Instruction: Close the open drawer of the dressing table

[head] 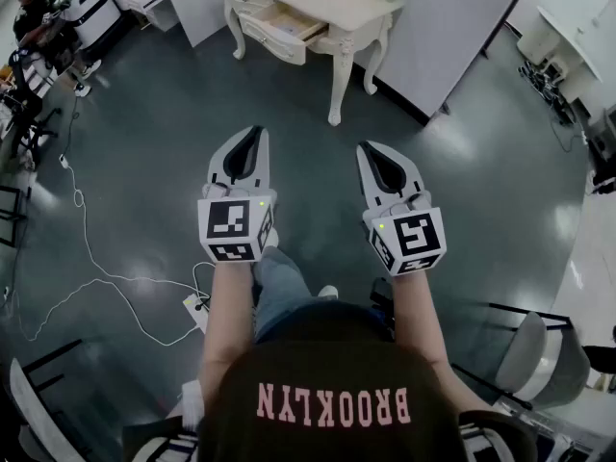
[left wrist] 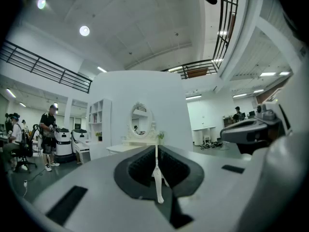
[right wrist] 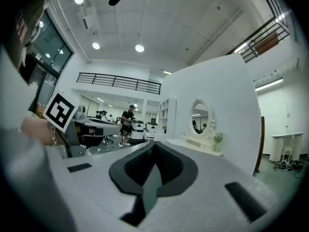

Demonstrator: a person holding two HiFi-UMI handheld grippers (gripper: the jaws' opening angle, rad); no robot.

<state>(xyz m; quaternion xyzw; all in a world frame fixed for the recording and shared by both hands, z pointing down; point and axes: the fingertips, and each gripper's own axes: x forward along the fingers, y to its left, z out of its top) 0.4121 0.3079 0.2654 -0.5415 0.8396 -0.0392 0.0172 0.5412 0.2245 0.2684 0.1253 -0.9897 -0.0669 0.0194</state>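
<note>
You are holding your left gripper (head: 253, 133) and right gripper (head: 372, 149) side by side, both with jaws pressed together, pinching nothing. The dressing table (head: 325, 5) is standing at twelve o'clock, well apart, its drawer (head: 287, 29) sitting open.

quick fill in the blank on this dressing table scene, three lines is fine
1. The pale wooden drawer of the cream carved dressing table stands ____.
2. The left hand-held gripper has its jaws ____, with nothing between them.
3. The white-framed mirror on that table is ____ in shape.

Missing words: open; shut; oval.
</note>
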